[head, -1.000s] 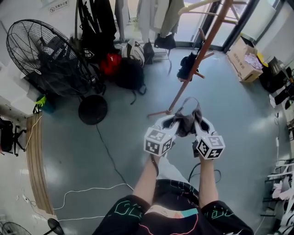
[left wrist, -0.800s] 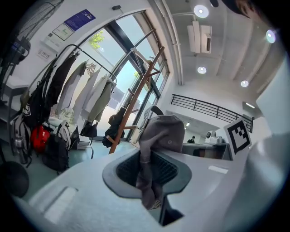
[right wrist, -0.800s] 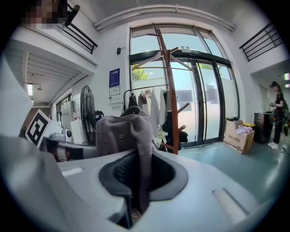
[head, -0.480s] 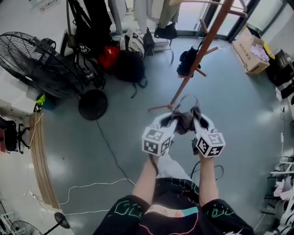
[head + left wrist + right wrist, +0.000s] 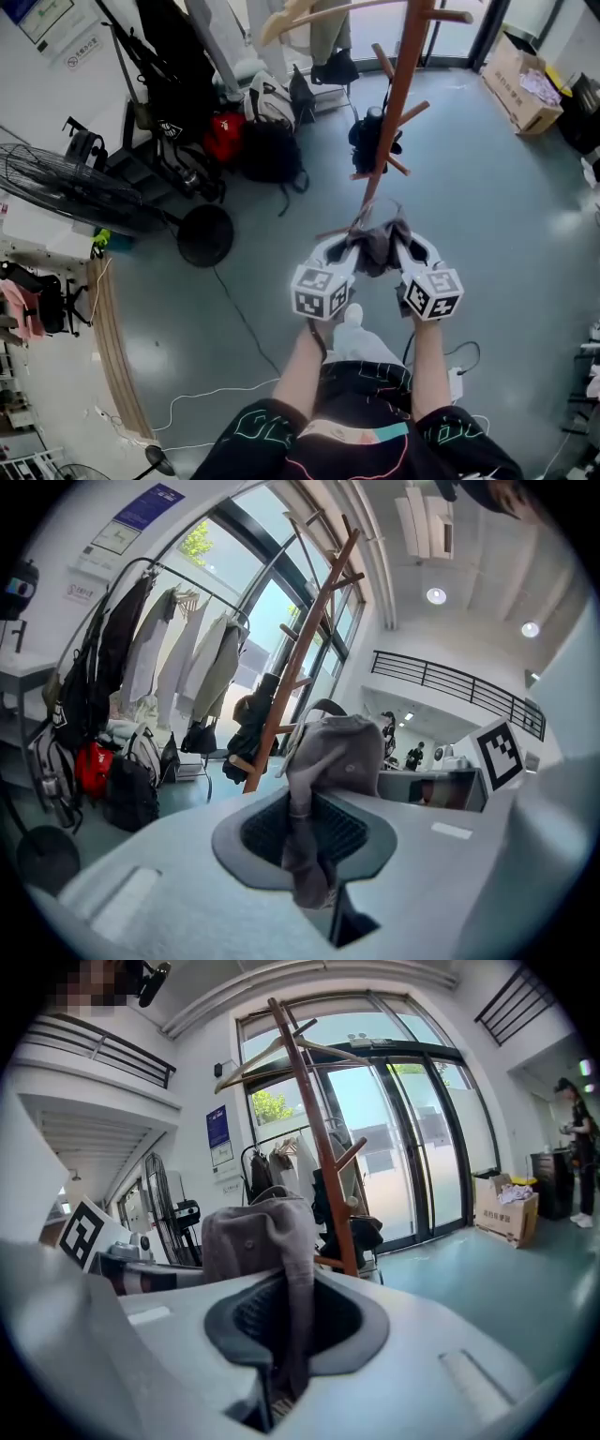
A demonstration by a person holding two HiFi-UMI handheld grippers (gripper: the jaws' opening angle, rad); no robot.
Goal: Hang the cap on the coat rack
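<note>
- Far left: I see a big floor fan by the wall, its round black base on the floor beside it.
- A thin cable runs over the grey floor from that base towards the person's legs.
- Behind it there's a clothes rail with dark coats. A red bag and a black backpack sit on the floor under it.
- Left gripper: the left gripper view shows its jaws narrow and clamped on a fold of the cap, with grey fabric pinched between the pads.
- The cap is grey and crumpled. It's held up in mid-air between the two grippers, in front of the person, not on any peg.
- Right gripper: same story. Its jaws are narrow and biting the cap's other edge, and the fabric drops straight down into the gap.
- Both marker cubes face up at the head camera, and the grippers sit close side by side.
- The coat rack is a red-brown wooden pole with angled pegs, standing just beyond the cap. The cap isn't touching it.
- A dark item already hangs on a lower peg of the rack.
- A pale wooden hanger sits across the top of the rack.
- Far right: an open cardboard box sits on the floor near the glass doors.
</note>
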